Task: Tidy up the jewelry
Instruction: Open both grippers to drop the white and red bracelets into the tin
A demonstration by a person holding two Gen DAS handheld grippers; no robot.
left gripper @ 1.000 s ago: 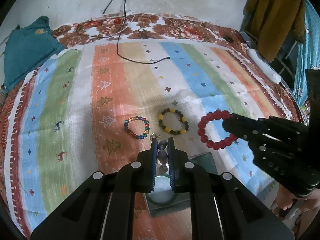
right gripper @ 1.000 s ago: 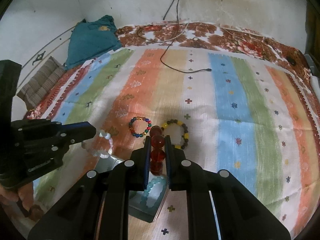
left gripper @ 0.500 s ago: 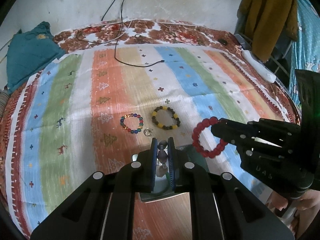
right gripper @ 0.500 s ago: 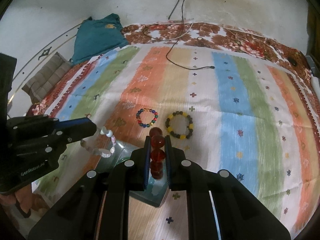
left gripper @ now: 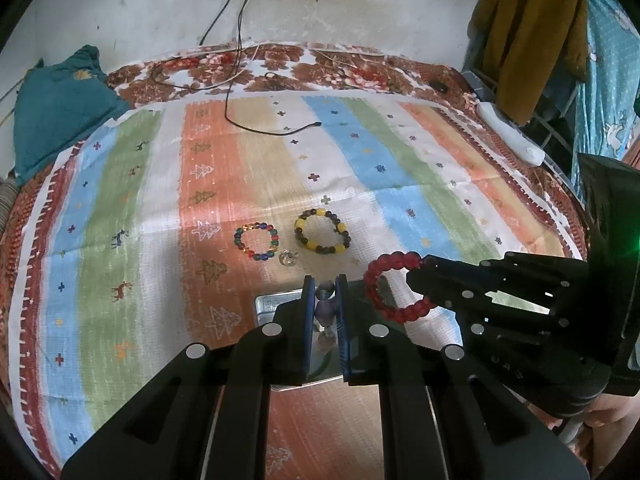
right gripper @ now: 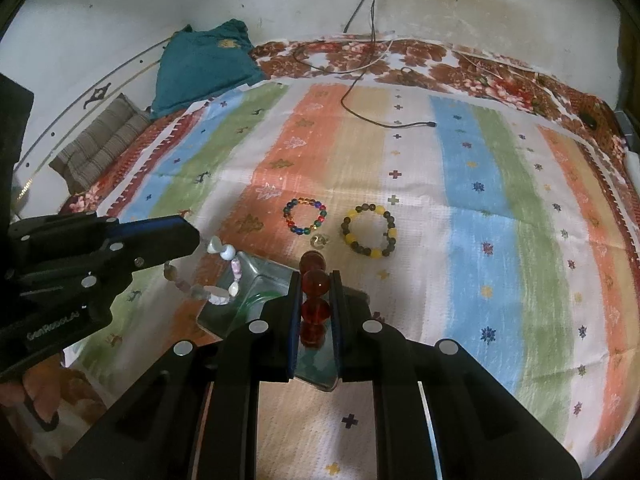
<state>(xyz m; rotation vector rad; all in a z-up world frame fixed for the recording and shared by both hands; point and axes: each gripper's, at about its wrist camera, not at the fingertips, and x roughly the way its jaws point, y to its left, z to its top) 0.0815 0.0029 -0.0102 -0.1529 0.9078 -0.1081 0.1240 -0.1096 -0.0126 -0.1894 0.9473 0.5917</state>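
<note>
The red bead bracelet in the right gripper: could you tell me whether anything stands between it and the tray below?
Nothing visible blocks it. The red bead bracelet hangs over the tray. A green bangle lies inside, and the left gripper's pale bracelet hangs over the tray's left side.

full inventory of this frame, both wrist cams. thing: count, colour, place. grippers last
red bead bracelet: 1, red, held in the right gripper above the box
pale bead bracelet: 1, white, pink and grey, held in the left gripper beside the box
multicolour bead bracelet: 1, mixed colours, on the orange stripe
yellow and dark bead bracelet: 1, right of the multicolour one
small clear piece: 1, glassy, between the two lying bracelets
box: 1, clear with greenish inside, under both grippers
striped cloth: 1, covers the bed
black cable: 1, far end of the cloth
teal garment: 1, far left corner
left gripper: shut on pale beads
right gripper: shut on red beads
</note>
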